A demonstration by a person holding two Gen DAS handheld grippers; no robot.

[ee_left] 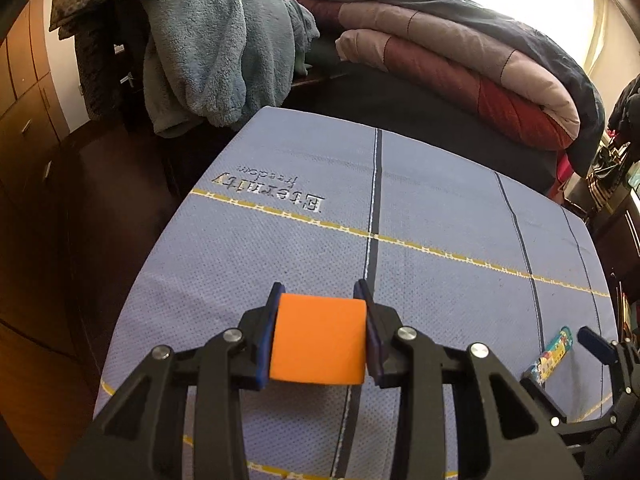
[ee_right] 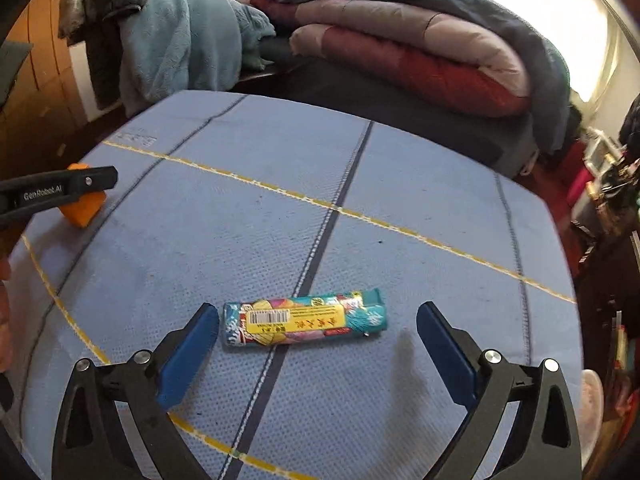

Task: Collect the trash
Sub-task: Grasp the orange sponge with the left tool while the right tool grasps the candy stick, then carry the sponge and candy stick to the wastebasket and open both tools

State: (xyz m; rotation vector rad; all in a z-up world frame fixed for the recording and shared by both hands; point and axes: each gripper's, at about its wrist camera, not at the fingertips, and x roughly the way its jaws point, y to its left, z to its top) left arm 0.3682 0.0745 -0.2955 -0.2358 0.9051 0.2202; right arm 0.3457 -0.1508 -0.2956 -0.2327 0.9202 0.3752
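Note:
My left gripper (ee_left: 320, 292) is shut on an orange foam block (ee_left: 319, 340) and holds it just above the blue mat (ee_left: 440, 208). In the right wrist view the left gripper (ee_right: 106, 180) sits at the far left with the orange block (ee_right: 86, 206) under it. My right gripper (ee_right: 318, 312) is open wide, its blue pads either side of a colourful candy-roll wrapper (ee_right: 304, 322) that lies on the blue mat (ee_right: 400, 184). The wrapper also shows at the right edge of the left wrist view (ee_left: 550, 354), with the right gripper (ee_left: 596, 346) beside it.
The mat covers a raised surface with edges at left and right. Behind it lie a folded red-and-pink quilt (ee_left: 460, 68) and a light blue fleece (ee_left: 208, 48). Wooden cabinets (ee_left: 24, 92) stand at the left, clutter (ee_right: 608, 184) at the right.

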